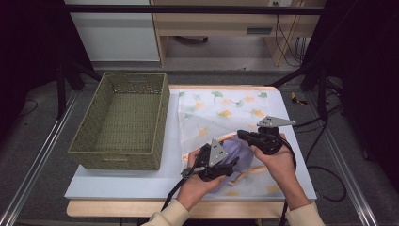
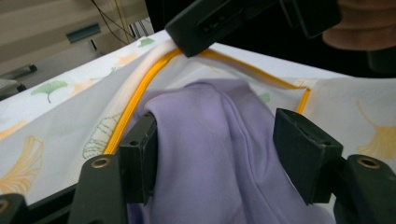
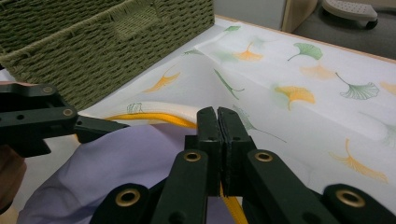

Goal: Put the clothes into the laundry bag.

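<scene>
A white mesh bag printed with ginkgo leaves lies on the table, its mouth edged by a yellow zipper. A lilac garment sits in that mouth, partly outside it. My left gripper is open astride the lilac cloth: one jaw touches it, the other stands off. In the high view that left gripper points right at the garment. My right gripper is shut on the bag's zipper edge and lifts it a little; in the high view the right gripper sits just behind the garment.
A green woven basket with nothing in it stands on the left of the white table board, close to the bag. In the right gripper view the basket's wall rises just behind the bag. Black frame rails run along both sides.
</scene>
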Demonstrator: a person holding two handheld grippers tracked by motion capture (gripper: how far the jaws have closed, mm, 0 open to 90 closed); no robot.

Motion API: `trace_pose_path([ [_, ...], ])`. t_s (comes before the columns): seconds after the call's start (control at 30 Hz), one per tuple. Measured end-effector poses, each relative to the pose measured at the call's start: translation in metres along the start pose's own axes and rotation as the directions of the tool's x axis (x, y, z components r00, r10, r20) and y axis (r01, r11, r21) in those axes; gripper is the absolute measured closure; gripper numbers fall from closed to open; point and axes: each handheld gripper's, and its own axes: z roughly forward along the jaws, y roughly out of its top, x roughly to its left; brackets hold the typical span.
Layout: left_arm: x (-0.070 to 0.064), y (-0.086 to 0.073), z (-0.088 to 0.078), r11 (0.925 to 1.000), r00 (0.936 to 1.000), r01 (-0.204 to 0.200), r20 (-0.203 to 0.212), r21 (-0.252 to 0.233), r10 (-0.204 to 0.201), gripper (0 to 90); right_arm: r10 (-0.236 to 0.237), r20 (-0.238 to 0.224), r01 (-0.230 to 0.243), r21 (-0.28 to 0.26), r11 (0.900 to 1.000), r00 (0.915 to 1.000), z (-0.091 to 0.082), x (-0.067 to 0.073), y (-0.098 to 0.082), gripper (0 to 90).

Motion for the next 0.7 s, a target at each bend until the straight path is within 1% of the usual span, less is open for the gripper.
trace_pose_path([
  [0.07, -0.001, 0.001, -0.002, 0.9999, 1.0, 0.003, 0.001, -0.014, -0.003, 35.4, 0.008, 0.0, -0.008, -0.002, 1.0, 1.0, 0.0, 0.0, 0.0, 89.2],
  [0.17, -0.001, 0.004, -0.009, 0.9994, 1.0, 0.005, 0.001, -0.034, -0.005, 35.1, 0.001, -0.002, -0.001, -0.003, 1.0, 1.0, -0.001, 0.0, 0.0, 89.2],
  [0.2, -0.001, 0.004, -0.009, 0.9994, 1.0, 0.005, 0.001, -0.034, -0.005, 35.1, 0.001, -0.002, -0.001, -0.003, 1.0, 1.0, -0.001, 0.0, 0.0, 89.2],
  [0.3, -0.001, 0.004, -0.018, 0.9989, 1.0, 0.007, 0.002, -0.047, -0.006, 35.1, -0.004, -0.005, 0.004, -0.002, 1.0, 1.0, -0.002, 0.002, -0.001, 89.2],
  [0.33, -0.001, 0.004, -0.018, 0.9989, 1.0, 0.007, 0.002, -0.047, -0.006, 35.1, -0.004, -0.005, 0.004, -0.002, 1.0, 1.0, -0.002, 0.002, -0.001, 89.2],
  [0.37, 0.0, 0.003, -0.022, 0.9987, 1.0, 0.007, 0.002, -0.05, -0.007, 35.1, -0.005, -0.008, 0.005, -0.001, 1.0, 1.0, -0.002, 0.004, -0.001, 89.2],
  [0.57, 0.0, -0.002, -0.031, 0.9991, 1.0, 0.005, 0.005, -0.043, -0.005, 35.3, -0.01, -0.018, 0.01, -0.003, 1.0, 0.9998, -0.003, 0.01, -0.003, 89.2],
  [0.7, 0.002, -0.007, -0.036, 0.9989, 0.9998, 0.021, 0.002, -0.042, -0.021, 35.5, -0.018, -0.026, 0.018, -0.004, 1.0, 0.9995, -0.003, 0.013, -0.005, 89.2],
])
